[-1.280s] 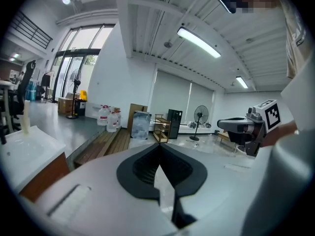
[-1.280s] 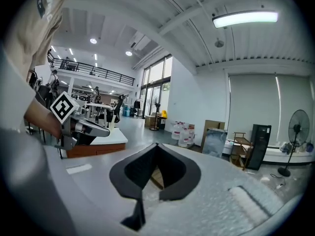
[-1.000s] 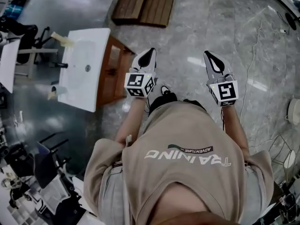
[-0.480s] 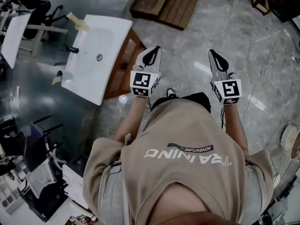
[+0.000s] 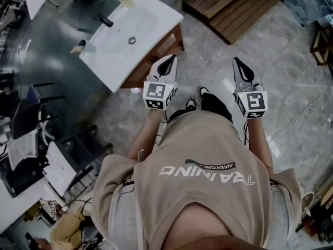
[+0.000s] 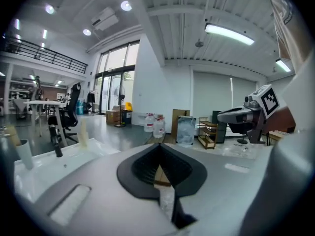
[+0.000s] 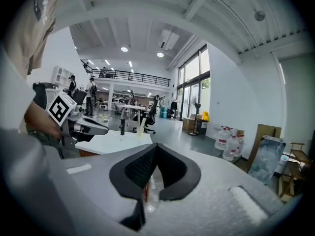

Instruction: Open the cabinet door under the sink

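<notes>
Jaws of the left claw (image 5: 167, 62) and of the right claw (image 5: 239, 66) are pressed together, narrow, with nothing between them. Both claws hover side by side over the grey stone floor (image 5: 208, 51). The wooden cabinet (image 5: 158, 52) sits under the white sink (image 5: 130, 35), ahead and left of the left claw, near it but apart.

Glossy grey stone floor (image 5: 291, 82), wooden sink cabinet (image 5: 162, 47) and slatted wooden platform (image 5: 234, 4) directly on it.

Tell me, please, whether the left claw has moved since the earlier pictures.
Yes. The left claw has swung round toward the sink. Earlier the sink lay off to its left side; now it sits closer to the claw's tip, ahead and to the left, and the two remain apart.
</notes>
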Action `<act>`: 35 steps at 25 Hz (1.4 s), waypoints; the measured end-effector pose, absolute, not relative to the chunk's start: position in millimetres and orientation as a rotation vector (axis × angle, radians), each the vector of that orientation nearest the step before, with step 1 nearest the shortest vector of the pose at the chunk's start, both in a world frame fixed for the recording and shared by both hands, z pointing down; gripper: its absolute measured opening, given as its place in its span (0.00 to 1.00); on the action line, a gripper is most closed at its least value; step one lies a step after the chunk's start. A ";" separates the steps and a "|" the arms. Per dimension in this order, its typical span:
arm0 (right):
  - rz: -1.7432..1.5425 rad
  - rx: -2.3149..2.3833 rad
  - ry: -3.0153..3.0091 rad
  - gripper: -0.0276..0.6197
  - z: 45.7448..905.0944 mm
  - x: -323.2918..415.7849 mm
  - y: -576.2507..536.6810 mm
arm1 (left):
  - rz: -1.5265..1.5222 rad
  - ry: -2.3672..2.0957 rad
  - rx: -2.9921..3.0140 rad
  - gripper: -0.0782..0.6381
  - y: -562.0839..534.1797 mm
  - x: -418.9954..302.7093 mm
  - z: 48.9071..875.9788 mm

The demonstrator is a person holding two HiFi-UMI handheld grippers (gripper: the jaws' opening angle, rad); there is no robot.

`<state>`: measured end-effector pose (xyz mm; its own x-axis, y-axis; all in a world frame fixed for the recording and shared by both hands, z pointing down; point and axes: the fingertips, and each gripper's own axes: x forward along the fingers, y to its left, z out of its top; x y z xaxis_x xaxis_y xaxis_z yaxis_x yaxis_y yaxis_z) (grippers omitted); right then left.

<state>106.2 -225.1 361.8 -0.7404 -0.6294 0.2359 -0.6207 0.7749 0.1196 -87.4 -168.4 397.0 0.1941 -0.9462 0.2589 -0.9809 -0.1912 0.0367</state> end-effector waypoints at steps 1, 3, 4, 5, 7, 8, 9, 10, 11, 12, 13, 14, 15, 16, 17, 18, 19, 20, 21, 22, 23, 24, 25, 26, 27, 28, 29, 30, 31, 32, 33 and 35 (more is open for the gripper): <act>-0.053 0.924 -2.722 0.05 362.4 98.8 -229.4 | 0.262 -1.902 2.233 0.13 -166.9 -94.7 395.9; -0.075 0.812 -2.751 0.05 362.1 83.4 -238.0 | 0.252 -1.990 2.150 0.13 -163.2 -107.8 391.5; -0.090 0.755 -2.765 0.05 360.6 75.3 -242.4 | 0.245 -2.029 2.110 0.13 -161.2 -112.8 388.5; -0.106 0.701 -2.781 0.05 358.5 66.9 -247.3 | 0.239 -2.062 2.076 0.13 -159.9 -116.9 385.8; -0.127 0.611 -2.807 0.05 355.5 50.8 -256.5 | 0.245 -2.116 2.016 0.13 -158.2 -123.1 383.2; -0.127 0.571 -2.818 0.05 356.0 44.5 -259.3 | 0.265 -2.141 1.989 0.13 -156.4 -124.4 383.5; -0.124 0.531 -2.830 0.05 357.0 39.2 -260.6 | 0.297 -2.169 1.966 0.13 -154.1 -124.3 384.3; -0.125 0.490 -2.845 0.05 357.8 34.5 -261.1 | 0.335 -2.196 1.946 0.13 -151.9 -122.8 385.2; -0.128 0.451 -2.858 0.05 359.5 30.5 -261.4 | 0.366 -2.219 1.929 0.13 -150.2 -120.5 386.3; -0.130 0.413 -2.864 0.05 362.8 27.4 -261.6 | 0.380 -2.233 1.910 0.13 -148.9 -117.7 388.3; -0.130 0.374 -2.870 0.05 366.4 24.3 -261.4 | 0.376 -2.239 1.883 0.13 -147.5 -115.5 391.3; -0.128 0.333 -2.879 0.05 369.2 20.9 -260.5 | 0.361 -2.244 1.849 0.13 -145.4 -114.3 394.6; -0.126 0.291 -2.887 0.05 372.2 17.7 -259.4 | 0.340 -2.251 1.807 0.13 -142.5 -114.1 397.7; -0.117 0.252 -2.890 0.05 376.2 15.4 -259.0 | 0.316 -2.262 1.762 0.13 -139.0 -114.3 400.1; -0.098 0.219 -2.890 0.05 381.0 13.8 -260.1 | 0.297 -2.275 1.718 0.13 -135.5 -114.5 401.5; -0.071 0.195 -2.891 0.05 385.6 12.3 -262.8 | 0.296 -2.291 1.682 0.13 -132.4 -114.3 401.9; -0.048 0.180 -2.892 0.05 389.2 9.9 -266.4 | 0.323 -2.309 1.657 0.13 -129.6 -113.6 401.6; -0.036 0.169 -2.894 0.05 391.2 6.4 -269.6 | 0.373 -2.326 1.645 0.13 -127.0 -112.2 400.7; -0.037 0.156 -2.898 0.05 391.8 1.7 -271.3 | 0.424 -2.337 1.640 0.13 -124.5 -110.4 399.9; -0.047 0.139 -2.903 0.05 391.5 -3.7 -271.4 | 0.450 -2.339 1.637 0.13 -122.2 -108.6 399.2; -0.058 0.115 -2.908 0.05 391.1 -9.3 -270.6 | 0.442 -2.339 1.627 0.13 -120.5 -107.9 398.9; -0.066 0.088 -2.912 0.05 391.1 -15.2 -269.2 | 0.414 -2.344 1.609 0.13 -118.8 -109.3 398.6; -0.071 0.057 -2.912 0.05 391.6 -21.5 -266.7 | 0.380 -2.356 1.582 0.13 -116.3 -112.9 398.0; -0.070 0.025 -2.910 0.05 391.6 -28.0 -262.8 | 0.347 -2.371 1.550 0.13 -112.4 -117.7 396.7; -0.065 -0.008 -2.907 0.05 390.7 -34.5 -257.6 | 0.319 -2.385 1.519 0.13 -107.6 -122.6 395.0; -0.060 -0.042 -2.905 0.05 388.9 -40.6 -251.9 | 0.299 -2.396 1.491 0.13 -102.6 -126.9 393.7; -0.055 -0.077 -2.903 0.05 386.5 -46.3 -246.3 | 0.290 -2.404 1.468 0.13 -98.1 -130.3 393.3; -0.044 -0.113 -2.902 0.05 384.2 -51.4 -241.5 | 0.290 -2.409 1.448 0.13 -94.3 -132.7 394.2; -0.019 -0.143 -2.902 0.05 383.0 -56.0 -238.5 | 0.292 -2.412 1.431 0.13 -91.4 -134.1 396.4; 0.020 -0.164 -2.903 0.05 383.0 -60.0 -237.7 | 0.290 -2.413 1.419 0.13 -89.4 -134.9 399.1; 0.057 -0.172 -2.901 0.05 384.5 -63.6 -238.6 | 0.287 -2.413 1.409 0.13 -88.2 -135.3 401.9; 0.080 -0.168 -2.881 0.05 391.9 -68.6 -240.8 | 0.285 -2.407 1.400 0.13 -86.7 -134.4 407.3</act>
